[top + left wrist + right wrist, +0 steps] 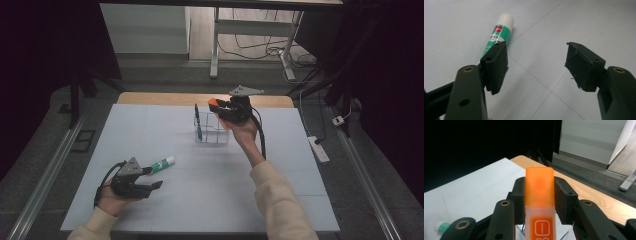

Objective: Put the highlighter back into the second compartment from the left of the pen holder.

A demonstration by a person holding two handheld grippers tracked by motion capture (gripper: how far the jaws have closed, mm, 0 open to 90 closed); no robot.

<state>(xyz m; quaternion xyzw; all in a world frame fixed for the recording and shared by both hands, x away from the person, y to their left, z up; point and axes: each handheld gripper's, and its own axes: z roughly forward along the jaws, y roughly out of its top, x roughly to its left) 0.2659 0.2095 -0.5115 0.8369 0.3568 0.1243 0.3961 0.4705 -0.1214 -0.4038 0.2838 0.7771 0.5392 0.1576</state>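
My right gripper (222, 107) is raised at the far middle of the table, shut on a flat orange-capped bottle (214, 103). In the right gripper view the bottle (539, 187) stands between the two pads of the right gripper (539, 195), cap away from the camera. Just below it stands a clear plastic organizer (211, 131) with a blue pen (197, 122) upright in its left part. My left gripper (151, 186) rests low at the near left, open, with nothing between its jaws. A green and white glue stick (499, 35) lies on the table just past the left gripper (536, 62), beside its left pad.
A white mat (280, 165) covers the table, with the wooden edge (160, 98) showing along the far side. A table frame (215, 55) and cables lie on the floor beyond. A power strip (319, 149) lies on the floor to the right.
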